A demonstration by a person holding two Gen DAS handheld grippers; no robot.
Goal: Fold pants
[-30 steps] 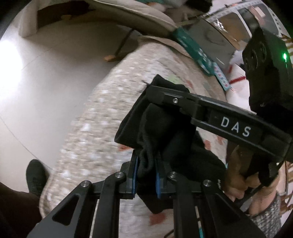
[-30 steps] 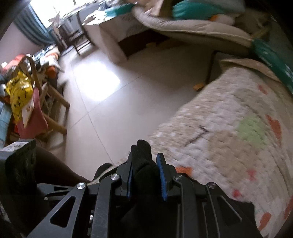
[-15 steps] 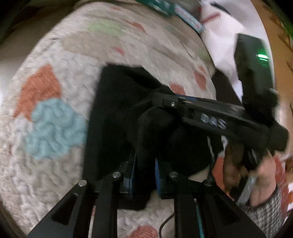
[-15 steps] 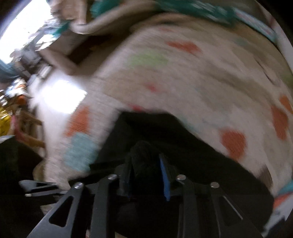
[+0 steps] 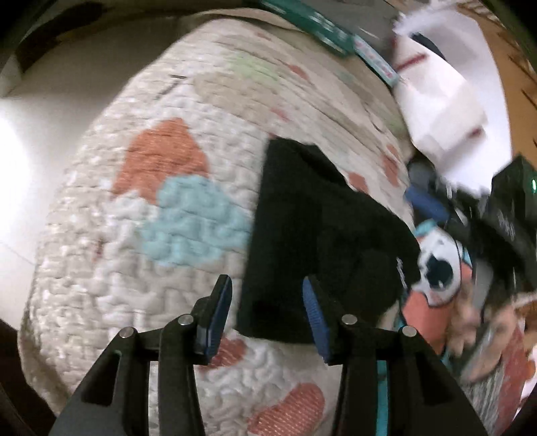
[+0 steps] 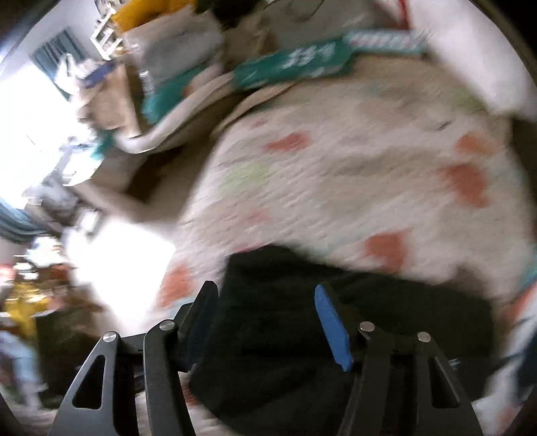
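The black pants (image 5: 315, 234) lie folded in a compact bundle on the quilted bedspread (image 5: 141, 302). My left gripper (image 5: 266, 313) is open just above the bundle's near edge and holds nothing. In the right wrist view the pants (image 6: 386, 312) lie beneath my right gripper (image 6: 265, 322), which is open and empty. The right gripper also shows at the right edge of the left wrist view (image 5: 510, 214), blurred by motion.
The bedspread (image 6: 352, 174) is cream with orange, blue and green patches. White bedding (image 5: 439, 110) and a teal box (image 5: 325, 30) lie at its far side. A soft toy (image 5: 436, 268) sits right of the pants. The bright floor (image 6: 124, 268) drops off to the left.
Both grippers held the black pants, carried them down onto the bedspread, then opened and let go. The pants now lie free.
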